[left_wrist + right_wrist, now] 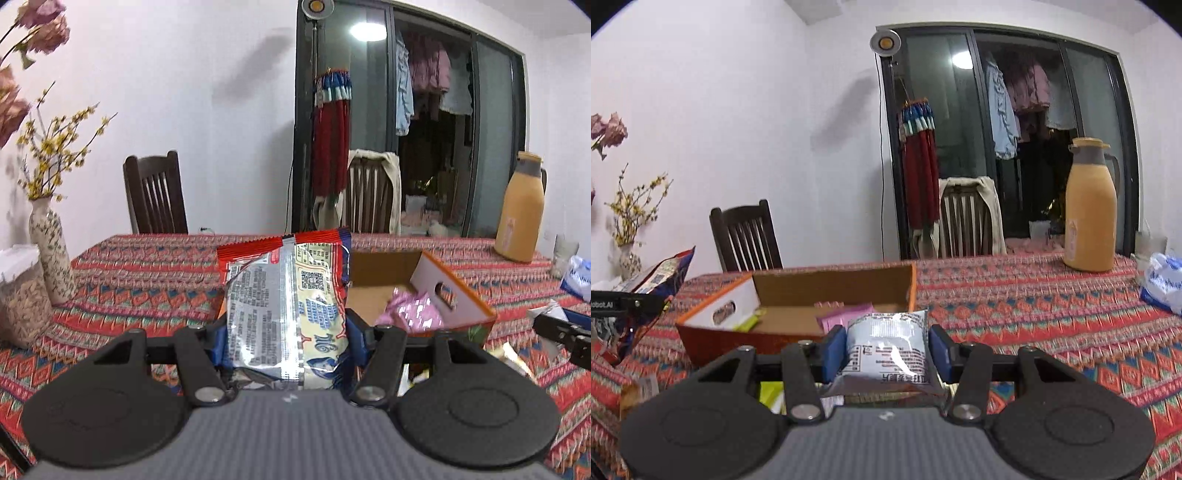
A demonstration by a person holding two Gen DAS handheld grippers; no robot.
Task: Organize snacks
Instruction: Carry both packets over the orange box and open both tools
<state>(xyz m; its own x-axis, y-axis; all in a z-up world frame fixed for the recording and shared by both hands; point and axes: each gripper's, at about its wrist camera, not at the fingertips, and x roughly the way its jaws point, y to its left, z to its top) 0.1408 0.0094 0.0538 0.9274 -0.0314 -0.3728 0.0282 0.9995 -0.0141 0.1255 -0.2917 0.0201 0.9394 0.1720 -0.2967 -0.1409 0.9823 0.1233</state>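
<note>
The cardboard box (798,291) sits open on the bench (1034,314), just ahead and left of the right gripper (886,347), ahead and right of the left gripper (284,332); right jaws clamp a small silver snack pouch (886,343); left jaws clamp a red-edged foil snack bag (288,295), long axis upright; both grippers tilt slightly downward, the right seemingly nearer the box.

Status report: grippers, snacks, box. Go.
Left gripper shut on big snack bag. Right gripper shut on small packet. Box ahead, open, nothing blocking.
</note>
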